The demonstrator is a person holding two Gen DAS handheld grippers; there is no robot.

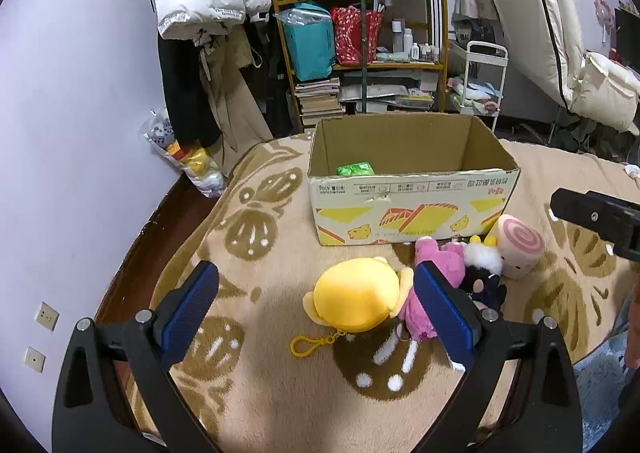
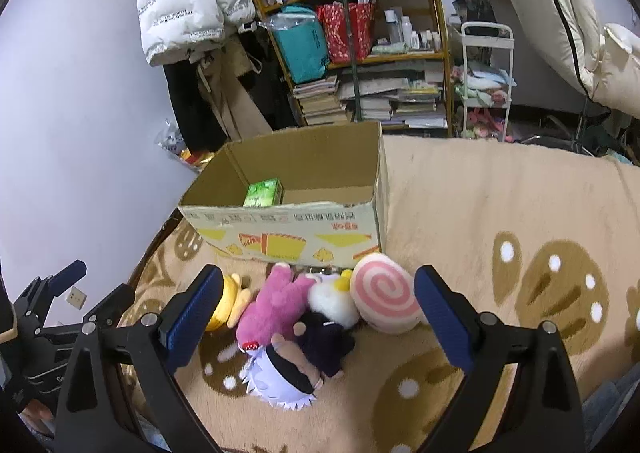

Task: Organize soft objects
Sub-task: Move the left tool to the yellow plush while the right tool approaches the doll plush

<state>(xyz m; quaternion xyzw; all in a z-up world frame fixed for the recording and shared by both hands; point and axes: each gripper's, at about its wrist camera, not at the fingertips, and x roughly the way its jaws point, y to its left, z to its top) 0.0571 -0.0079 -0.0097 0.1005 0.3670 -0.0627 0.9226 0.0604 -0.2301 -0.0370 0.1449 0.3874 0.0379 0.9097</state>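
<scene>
Left gripper (image 1: 316, 317) and right gripper (image 2: 318, 317): jaws spread, holding nothing. Soft plush toys (image 2: 320, 313) clustered frame centre on beige patterned blanket (image 2: 500, 205), just before open cardboard box (image 2: 288, 229).

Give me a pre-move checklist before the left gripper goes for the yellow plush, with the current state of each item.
1. Left gripper open and empty: ok.
2. Yellow plush between the fingers' line of approach: ok, though it sits nearer the right-hand finger.
3. Pink plush clear of the grasp: not ok, it touches the yellow plush and lies behind that finger.
4. Yellow clip free of snags: ok, it lies loose on the blanket.
5. Cardboard box open with room: ok, only a green packet shows inside.
6. Right gripper out of the way: ok, open over the other toys.
</scene>
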